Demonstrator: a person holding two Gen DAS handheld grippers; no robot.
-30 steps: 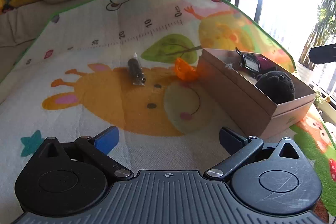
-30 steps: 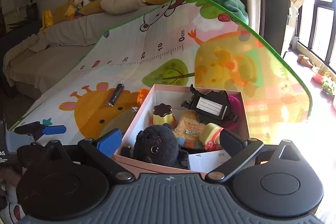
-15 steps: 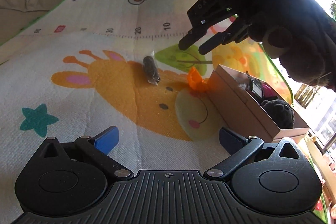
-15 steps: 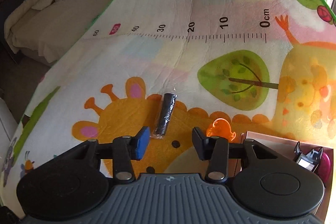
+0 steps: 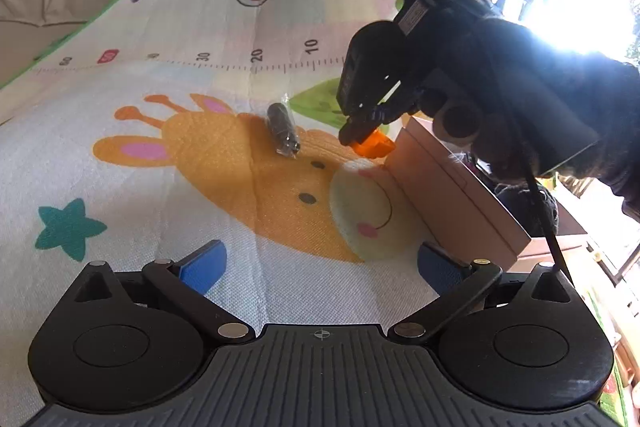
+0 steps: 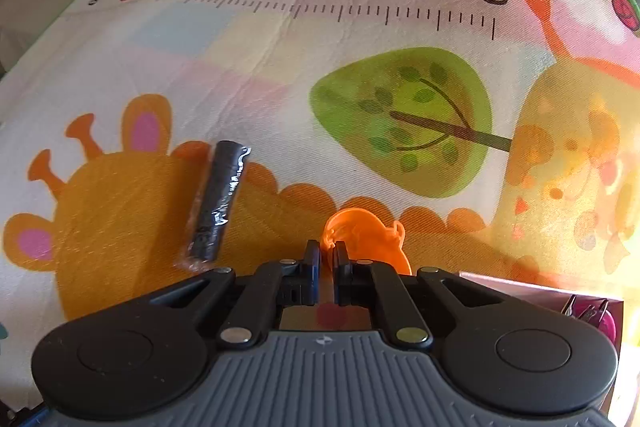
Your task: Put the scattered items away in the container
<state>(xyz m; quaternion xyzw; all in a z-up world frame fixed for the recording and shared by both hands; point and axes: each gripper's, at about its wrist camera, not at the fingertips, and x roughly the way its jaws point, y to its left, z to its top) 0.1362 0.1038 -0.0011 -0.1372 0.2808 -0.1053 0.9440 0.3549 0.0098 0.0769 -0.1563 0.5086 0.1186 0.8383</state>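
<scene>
Since the earlier frames, right gripper (image 6: 325, 259) has swung from above the box (image 5: 448, 187) down to the orange toy (image 6: 360, 231) on the mat (image 6: 240, 67), its jaws just closing onto the toy's thin edge. Lift straight up, clearing the box wall. It pitches steeply downward. Left gripper (image 5: 320, 263) hangs spread wide, empty; the wrapped dark roll (image 5: 282, 129) lies nearby.

A small orange plastic toy (image 6: 362, 239) lies on the play mat (image 6: 280, 75) just beside the cardboard box (image 5: 448, 191), which sits toward the mat's right edge. A dark cylinder in clear wrap (image 6: 218, 201) lies flat nearby, apart from both
</scene>
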